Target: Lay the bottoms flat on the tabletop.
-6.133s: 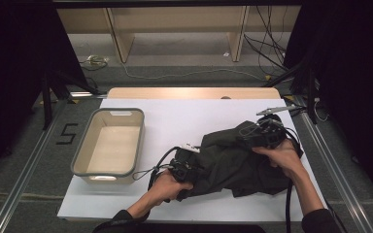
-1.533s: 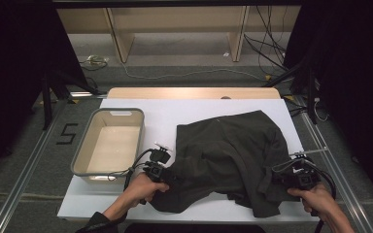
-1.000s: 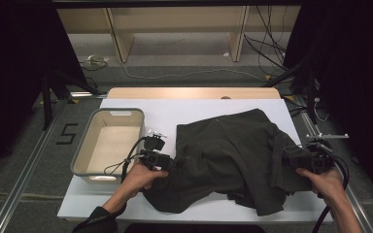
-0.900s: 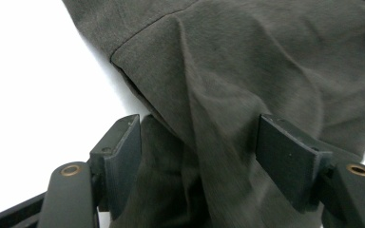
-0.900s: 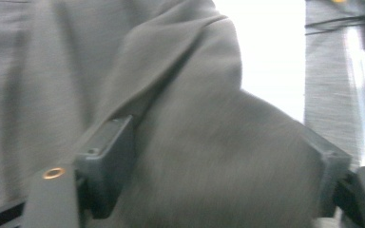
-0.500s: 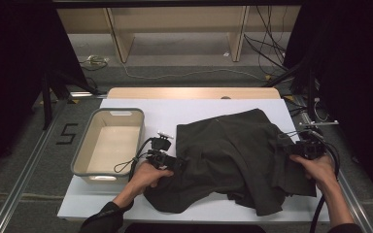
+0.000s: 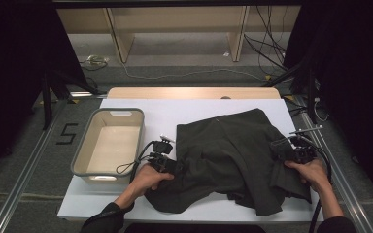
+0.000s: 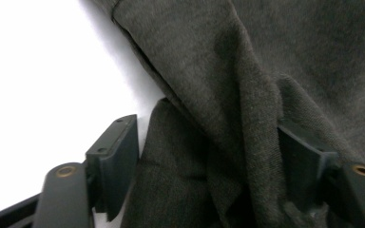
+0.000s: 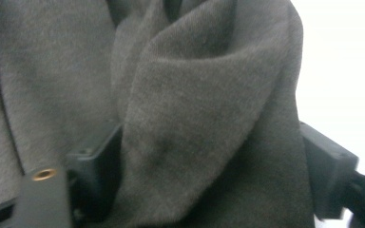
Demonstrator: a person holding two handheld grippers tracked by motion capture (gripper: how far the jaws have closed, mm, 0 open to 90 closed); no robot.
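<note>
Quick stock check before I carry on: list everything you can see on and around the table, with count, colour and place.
Garment: one, dark grey, spread and rumpled over the right half of the table.
Bin: one, beige with a grey rim, nothing inside, at the table's left edge.
Table: one, white top with a wooden strip along its far edge.
Floor mark "5": one, black, left of the bin.
Cables: several, black and white, on the floor beyond the table.
Left claw: one, black, at the garment's left edge; jaws spread wide with fabric between them.
Right claw: one, black, at the garment's right edge; jaws wide apart around a fold.
Hands: two, one gripping each claw.
</note>
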